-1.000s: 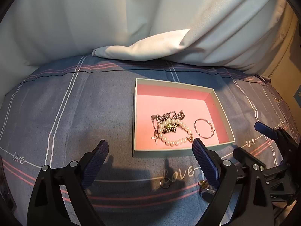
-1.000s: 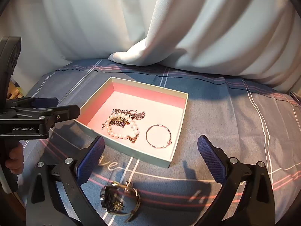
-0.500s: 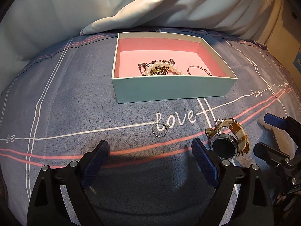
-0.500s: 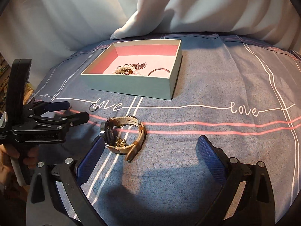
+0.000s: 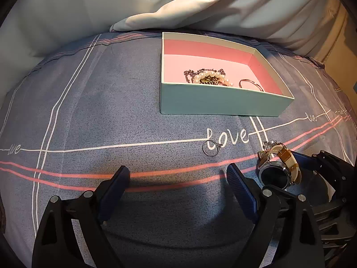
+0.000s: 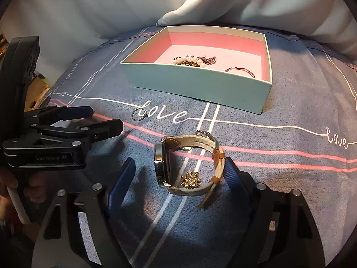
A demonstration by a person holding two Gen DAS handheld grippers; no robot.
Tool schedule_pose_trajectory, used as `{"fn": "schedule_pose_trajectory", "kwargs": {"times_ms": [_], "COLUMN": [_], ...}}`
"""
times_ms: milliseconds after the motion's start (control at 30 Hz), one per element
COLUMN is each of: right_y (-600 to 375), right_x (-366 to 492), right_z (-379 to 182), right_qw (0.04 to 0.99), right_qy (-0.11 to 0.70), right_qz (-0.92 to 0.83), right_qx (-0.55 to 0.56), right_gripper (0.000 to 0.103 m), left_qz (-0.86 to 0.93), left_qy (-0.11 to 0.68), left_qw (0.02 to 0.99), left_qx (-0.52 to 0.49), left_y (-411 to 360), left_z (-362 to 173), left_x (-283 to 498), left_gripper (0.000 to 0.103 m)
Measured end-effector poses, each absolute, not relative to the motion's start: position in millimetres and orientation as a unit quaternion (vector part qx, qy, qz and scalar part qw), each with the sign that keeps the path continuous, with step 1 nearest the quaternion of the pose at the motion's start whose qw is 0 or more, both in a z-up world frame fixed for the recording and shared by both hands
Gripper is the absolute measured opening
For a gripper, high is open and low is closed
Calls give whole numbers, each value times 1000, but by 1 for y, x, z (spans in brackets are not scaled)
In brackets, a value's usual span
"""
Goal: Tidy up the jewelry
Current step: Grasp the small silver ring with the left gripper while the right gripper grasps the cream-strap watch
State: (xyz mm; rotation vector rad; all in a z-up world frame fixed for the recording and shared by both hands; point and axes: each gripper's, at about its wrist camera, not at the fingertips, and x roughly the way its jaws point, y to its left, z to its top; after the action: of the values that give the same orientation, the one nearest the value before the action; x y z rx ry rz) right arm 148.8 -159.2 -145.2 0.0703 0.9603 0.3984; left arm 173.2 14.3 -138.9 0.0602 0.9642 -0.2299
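On the left, the left gripper [image 5: 176, 176] hangs over bare blue-grey bedsheet [image 5: 89, 111] printed with white and pink lines, jaws wide apart, nothing between them; open cloth stretches left to the white bedding [image 5: 67, 11] at the far edge. A small silver ring [image 5: 210, 148] lies flat just ahead, on the word "love". Beyond it stands the pale teal cardboard box with pink lining [image 5: 218, 102], holding a pearl bracelet [image 5: 210, 76], a dark chain and a thin bangle [image 5: 251, 84]. Right of the ring, the cream-strapped wristwatch with a steel case [image 6: 187, 163] lies on its side, its long axis across the right gripper [image 6: 178, 174], dial facing left. That gripper's jaws are closing around the watch: the right pad touches the strap, the left stands clear.
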Motion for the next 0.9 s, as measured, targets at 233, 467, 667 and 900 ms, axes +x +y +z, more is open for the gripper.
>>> {"fn": "schedule_pose_trajectory", "kwargs": {"times_ms": [233,467,667,900], "right_y": [-165,-176,-189,-189], "right_x": [143,135,133,135], "right_z": [-139,-120,-119,-123], "right_qw": [877,898,897,895], "right_qy": [440,401,406,409], "right_qz": [189,176,168,166], "right_qx": [42,43,56,57], "right_gripper": [57,57,57,57], "left_qz": [-124,-124,-125,-123], "left_qy": [460,461,457,430], "left_qw": [878,878,878,884], "left_qx": [46,47,68,137], "left_y": [-1,-3,-13,-36], "left_z": [-142,-142,-143,-148], "left_x": [171,176,184,180], "left_gripper": [86,86,71,42]}}
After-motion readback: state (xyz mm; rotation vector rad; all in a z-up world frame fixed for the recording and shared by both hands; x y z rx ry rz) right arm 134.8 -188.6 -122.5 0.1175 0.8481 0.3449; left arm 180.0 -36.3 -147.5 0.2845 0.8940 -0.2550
